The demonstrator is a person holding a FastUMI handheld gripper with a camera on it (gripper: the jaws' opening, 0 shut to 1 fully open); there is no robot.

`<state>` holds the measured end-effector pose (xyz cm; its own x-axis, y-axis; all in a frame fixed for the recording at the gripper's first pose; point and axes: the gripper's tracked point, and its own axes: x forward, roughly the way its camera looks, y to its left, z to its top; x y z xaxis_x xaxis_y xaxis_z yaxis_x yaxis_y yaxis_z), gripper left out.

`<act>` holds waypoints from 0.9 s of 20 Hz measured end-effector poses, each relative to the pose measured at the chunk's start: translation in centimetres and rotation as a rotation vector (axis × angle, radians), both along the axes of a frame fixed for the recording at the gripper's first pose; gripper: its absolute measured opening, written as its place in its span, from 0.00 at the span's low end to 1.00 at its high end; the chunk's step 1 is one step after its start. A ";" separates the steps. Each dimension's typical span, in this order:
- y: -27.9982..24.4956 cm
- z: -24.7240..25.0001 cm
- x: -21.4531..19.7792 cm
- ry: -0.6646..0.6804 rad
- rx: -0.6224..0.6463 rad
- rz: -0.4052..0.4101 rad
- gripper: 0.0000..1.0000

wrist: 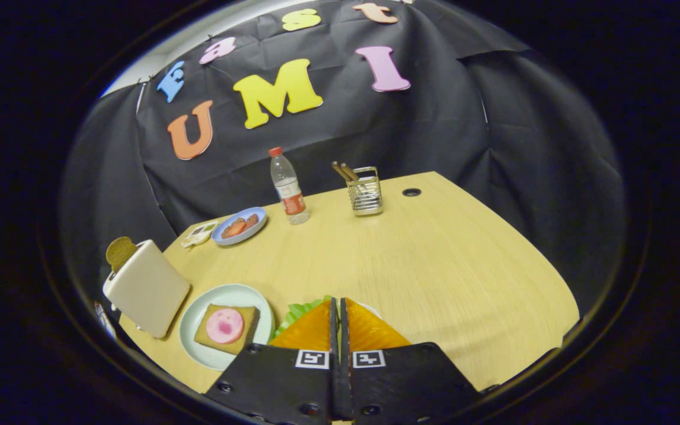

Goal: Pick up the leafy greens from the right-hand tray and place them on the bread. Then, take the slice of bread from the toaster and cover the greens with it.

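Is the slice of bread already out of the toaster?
No: the slice of bread stands in the slot of the toaster, while the hand-held gripper sits closed at the leafy greens.

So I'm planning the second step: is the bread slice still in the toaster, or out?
In. The bread slice pokes up from the top slot of the toaster, standing left of the plate. The tongs are closed over the greens.

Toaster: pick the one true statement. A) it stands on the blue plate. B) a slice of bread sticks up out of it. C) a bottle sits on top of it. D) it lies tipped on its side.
B: a brown slice of bread pokes up from the top of the toaster, which stands upright on the table beside the green plate.
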<state>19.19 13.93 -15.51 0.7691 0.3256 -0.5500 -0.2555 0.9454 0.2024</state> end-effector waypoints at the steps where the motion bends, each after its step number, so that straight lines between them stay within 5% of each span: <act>1: 0.5 0.3 -0.2 -0.005 -0.001 0.011 0.00; 18: 8.8 10.1 -3.5 -0.111 0.098 0.128 0.00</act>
<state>15.72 22.68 -5.42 0.7719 0.4726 -0.4252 -0.3983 0.8808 0.2560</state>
